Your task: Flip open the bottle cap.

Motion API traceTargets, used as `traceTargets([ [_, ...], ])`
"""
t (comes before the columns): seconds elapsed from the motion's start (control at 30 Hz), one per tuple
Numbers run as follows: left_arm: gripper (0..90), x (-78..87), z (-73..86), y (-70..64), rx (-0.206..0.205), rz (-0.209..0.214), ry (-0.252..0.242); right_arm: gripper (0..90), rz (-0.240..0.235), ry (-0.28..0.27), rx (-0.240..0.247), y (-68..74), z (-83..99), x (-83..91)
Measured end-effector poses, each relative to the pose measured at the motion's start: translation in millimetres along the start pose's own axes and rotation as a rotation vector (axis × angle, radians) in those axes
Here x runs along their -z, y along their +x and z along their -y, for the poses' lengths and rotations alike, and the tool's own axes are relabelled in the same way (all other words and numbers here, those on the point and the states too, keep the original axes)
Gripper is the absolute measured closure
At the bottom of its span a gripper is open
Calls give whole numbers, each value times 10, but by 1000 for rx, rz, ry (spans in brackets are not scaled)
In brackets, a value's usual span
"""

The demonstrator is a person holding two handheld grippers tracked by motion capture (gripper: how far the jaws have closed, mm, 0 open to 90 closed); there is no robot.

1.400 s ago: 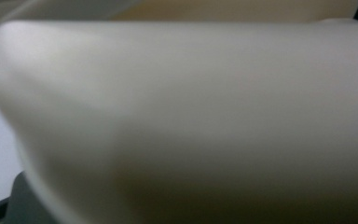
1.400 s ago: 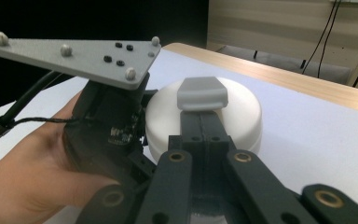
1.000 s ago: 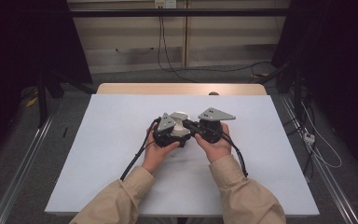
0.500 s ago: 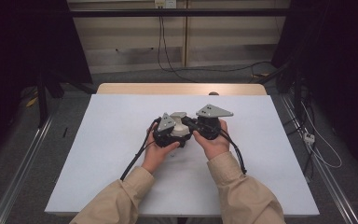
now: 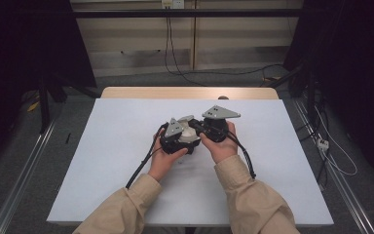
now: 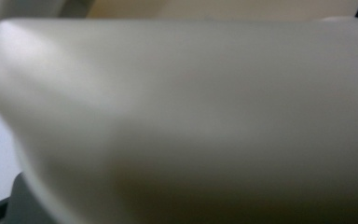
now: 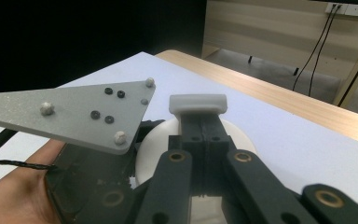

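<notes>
two grippers meet over the middle of the white table (image 5: 126, 146), and little has shifted in the last second: the right gripper (image 5: 199, 127) has crept slightly away from the person and in toward the left gripper (image 5: 181, 139), while the left hand (image 5: 163, 158) has barely moved. i read that as fine work on a piece already in hand, not a new reach.

that piece is one white round thing (image 5: 190, 132), sitting between the two grippers just above the table's middle. in the right gripper view it shows as a pale curved body (image 7: 244, 140) under the black jaws. those jaws are drawn close together, and a small white tab (image 7: 198, 103) sits pinched at their tips, so the right tongs appear to be narrow and holding the tab. whether the tab belongs to the round thing i cannot tell. the left gripper view gives a blurred pale surface (image 6: 191, 116) pressed close to the lens, so i cannot tell how the left tongs stand.

counted: one white round thing, one tab, two grippers, two hands with the right hand (image 5: 219, 146) beside the left, two grey three-cornered plates (image 5: 220, 112) (image 5: 174, 128), and one table.
</notes>
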State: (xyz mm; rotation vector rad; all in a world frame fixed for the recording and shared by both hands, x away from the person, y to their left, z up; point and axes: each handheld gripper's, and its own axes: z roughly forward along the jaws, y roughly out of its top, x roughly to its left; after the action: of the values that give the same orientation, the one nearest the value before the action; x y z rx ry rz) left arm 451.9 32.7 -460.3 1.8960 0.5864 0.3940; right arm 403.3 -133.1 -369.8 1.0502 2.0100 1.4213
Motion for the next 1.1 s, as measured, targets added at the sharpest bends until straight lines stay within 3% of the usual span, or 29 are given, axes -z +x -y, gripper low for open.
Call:
traceTargets([
  [1.1,186,-3,1,-2,10,0,-1,900,11,11,26,3,-109,-134],
])
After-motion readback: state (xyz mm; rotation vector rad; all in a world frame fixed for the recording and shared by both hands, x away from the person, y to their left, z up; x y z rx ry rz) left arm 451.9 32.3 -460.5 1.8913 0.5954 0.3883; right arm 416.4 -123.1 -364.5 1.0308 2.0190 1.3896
